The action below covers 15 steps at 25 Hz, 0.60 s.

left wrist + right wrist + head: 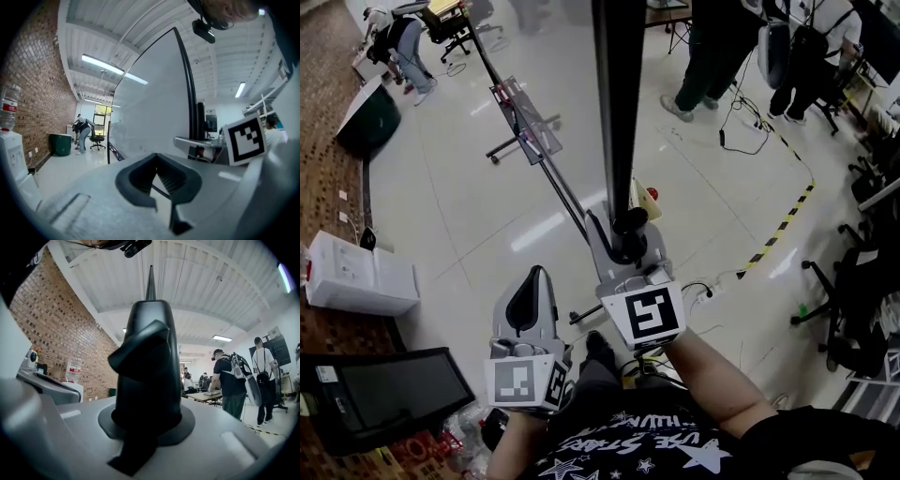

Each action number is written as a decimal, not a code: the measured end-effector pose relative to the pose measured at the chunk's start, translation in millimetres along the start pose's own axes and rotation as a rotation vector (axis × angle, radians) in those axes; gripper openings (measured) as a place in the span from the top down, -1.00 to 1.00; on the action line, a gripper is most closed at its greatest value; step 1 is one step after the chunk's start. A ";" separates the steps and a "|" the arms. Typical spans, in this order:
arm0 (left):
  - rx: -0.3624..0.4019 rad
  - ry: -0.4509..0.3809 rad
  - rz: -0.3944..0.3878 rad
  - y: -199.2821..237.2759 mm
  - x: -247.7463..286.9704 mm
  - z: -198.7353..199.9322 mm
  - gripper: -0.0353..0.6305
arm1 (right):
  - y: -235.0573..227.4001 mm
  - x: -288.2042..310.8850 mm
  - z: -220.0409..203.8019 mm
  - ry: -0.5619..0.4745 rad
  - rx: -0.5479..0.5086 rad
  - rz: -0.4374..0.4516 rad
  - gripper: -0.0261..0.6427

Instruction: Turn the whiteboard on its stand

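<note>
The whiteboard stands upright on its wheeled stand, and from the head view I see it nearly edge-on. Its black side frame runs down the middle of that view. My right gripper is shut on this frame's lower part, which fills the right gripper view as a dark post. My left gripper hangs just left of it, near the board's face, shut and holding nothing. In the left gripper view its jaws meet at the tips, with the board's white face behind.
A white water dispenser, a black monitor and a dark bin lie to the left. Office chairs and yellow-black floor tape are at the right. People stand at the back, with cables on the floor.
</note>
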<state>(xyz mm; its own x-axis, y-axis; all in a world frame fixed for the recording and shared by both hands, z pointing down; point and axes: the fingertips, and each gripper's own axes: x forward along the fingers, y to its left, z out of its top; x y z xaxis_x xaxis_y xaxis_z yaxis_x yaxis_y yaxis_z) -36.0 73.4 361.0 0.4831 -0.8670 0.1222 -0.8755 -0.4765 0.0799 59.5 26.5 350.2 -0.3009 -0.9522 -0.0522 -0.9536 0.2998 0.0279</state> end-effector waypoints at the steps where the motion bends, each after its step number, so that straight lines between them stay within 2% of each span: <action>1: 0.007 -0.004 0.001 -6.1 -3.8 0.9 0.88 | -0.9 -5.4 0.4 -0.003 0.003 -0.003 0.67; 15: 0.030 -0.014 0.076 -48.8 -58.5 -10.4 0.88 | -1.4 -54.5 -6.1 -0.010 0.001 -0.011 0.67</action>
<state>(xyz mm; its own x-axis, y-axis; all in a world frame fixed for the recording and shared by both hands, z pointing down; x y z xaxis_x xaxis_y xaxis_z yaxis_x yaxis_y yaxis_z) -21.4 148.8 360.2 0.4152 -0.9027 0.1128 -0.9097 -0.4133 0.0412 77.3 77.6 359.1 -0.2901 -0.9549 -0.0626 -0.9570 0.2890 0.0263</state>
